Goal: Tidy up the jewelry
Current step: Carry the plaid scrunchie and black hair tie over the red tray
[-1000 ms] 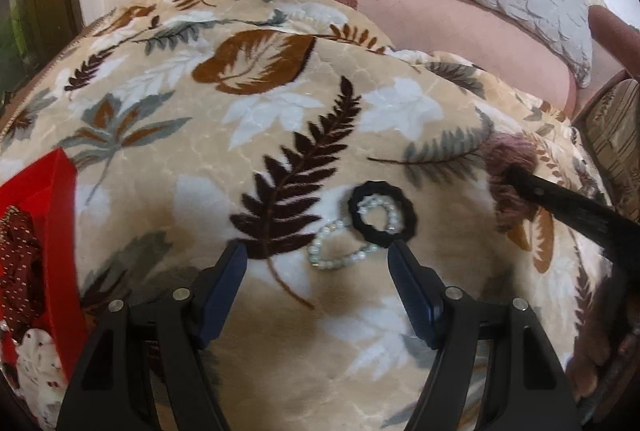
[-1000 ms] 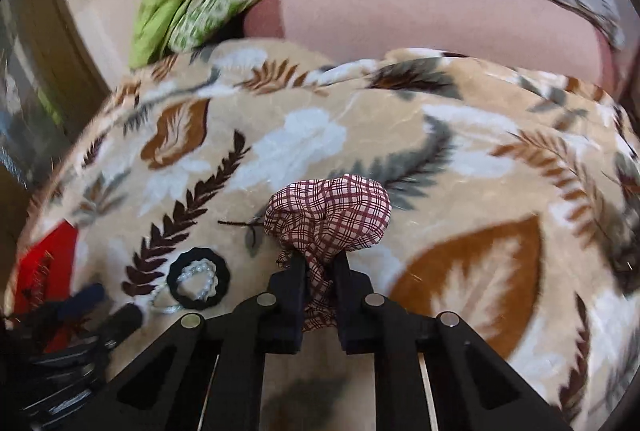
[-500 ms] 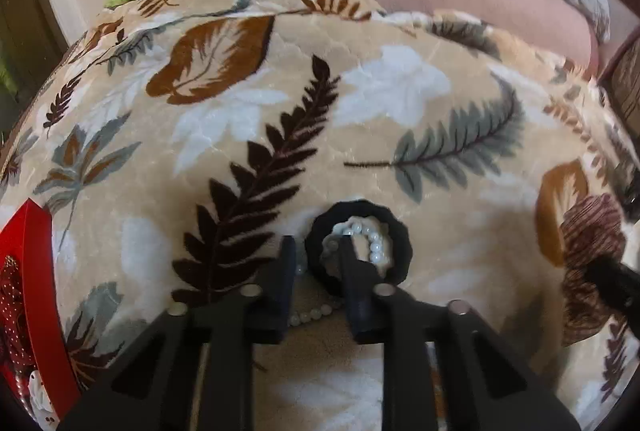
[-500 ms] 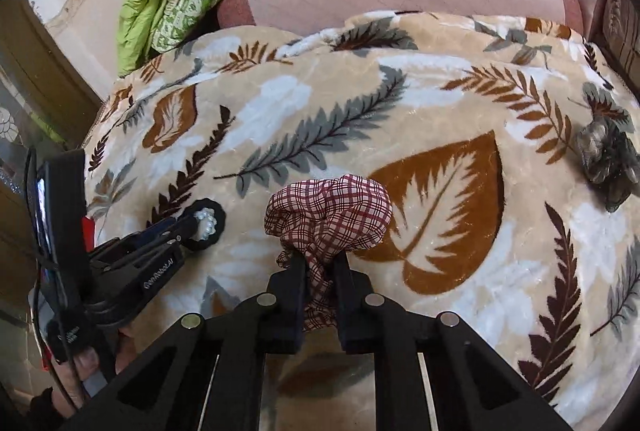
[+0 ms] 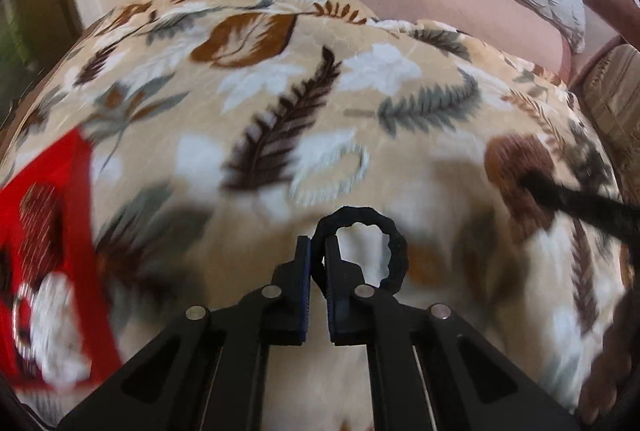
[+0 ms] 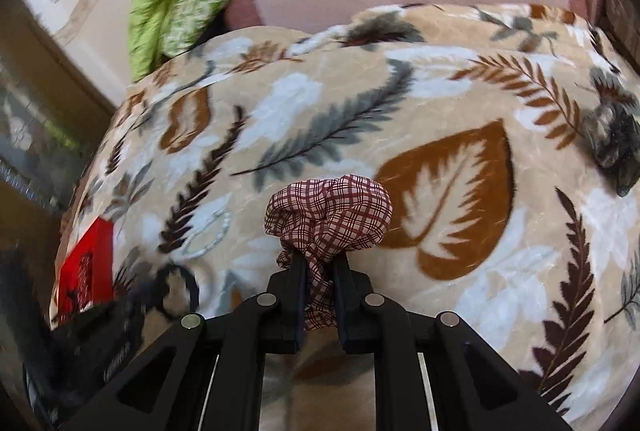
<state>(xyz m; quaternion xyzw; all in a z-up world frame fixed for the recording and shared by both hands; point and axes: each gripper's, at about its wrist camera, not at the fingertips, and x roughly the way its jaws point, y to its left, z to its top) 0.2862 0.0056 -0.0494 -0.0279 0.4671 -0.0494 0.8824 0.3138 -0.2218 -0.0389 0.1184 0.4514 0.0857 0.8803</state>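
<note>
L wrist: my left gripper (image 5: 317, 251) is pinched on the black scrunchie (image 5: 362, 247), lifted above the leaf blanket (image 5: 400, 79); pearl bracelet (image 5: 332, 177) lies beyond it, red box (image 5: 80, 191) at blanket's left edge. R wrist: my right gripper (image 6: 320, 267) clamps the plaid scrunchie (image 6: 330, 213) over blanket centre.

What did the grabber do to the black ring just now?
The left hand-held gripper closed on the black hair tie and lifted it off the pearl bracelet, which stayed on the blanket. The right hand-held gripper still pinches the plaid scrunchie.
</note>
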